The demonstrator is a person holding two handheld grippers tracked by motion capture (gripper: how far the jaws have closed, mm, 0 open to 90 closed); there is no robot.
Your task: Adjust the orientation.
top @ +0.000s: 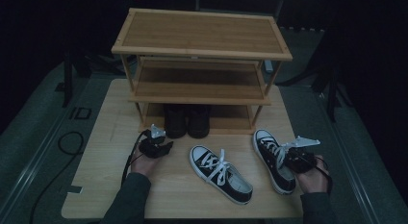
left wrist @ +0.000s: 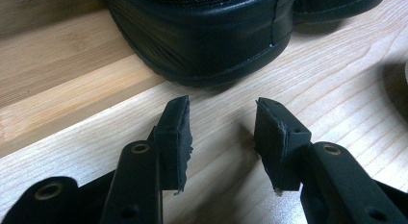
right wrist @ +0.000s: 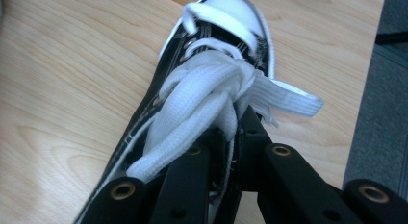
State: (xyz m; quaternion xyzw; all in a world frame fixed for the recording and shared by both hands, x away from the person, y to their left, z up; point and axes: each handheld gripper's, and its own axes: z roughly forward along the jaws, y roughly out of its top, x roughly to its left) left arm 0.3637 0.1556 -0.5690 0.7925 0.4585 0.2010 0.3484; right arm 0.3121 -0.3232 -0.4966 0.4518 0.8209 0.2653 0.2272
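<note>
A black-and-white sneaker (top: 272,156) lies at the table's right, and my right gripper (top: 288,162) sits over its opening. In the right gripper view, my right gripper (right wrist: 236,125) is shut on the sneaker (right wrist: 226,10) just behind its white lace knot (right wrist: 211,84). A second matching sneaker (top: 220,173) lies at centre front, toe pointing back left. My left gripper (top: 161,148) rests low at the left. In its own view my left gripper (left wrist: 221,132) stands open with nothing between the pads, a short gap from the heel of a black shoe (left wrist: 207,36).
A three-shelf bamboo shoe rack (top: 202,34) stands at the back of the wooden table (top: 106,185). A pair of black shoes (top: 186,120) sits on its bottom shelf (left wrist: 57,75). A dark floor and a cable (top: 70,142) lie beyond the left edge.
</note>
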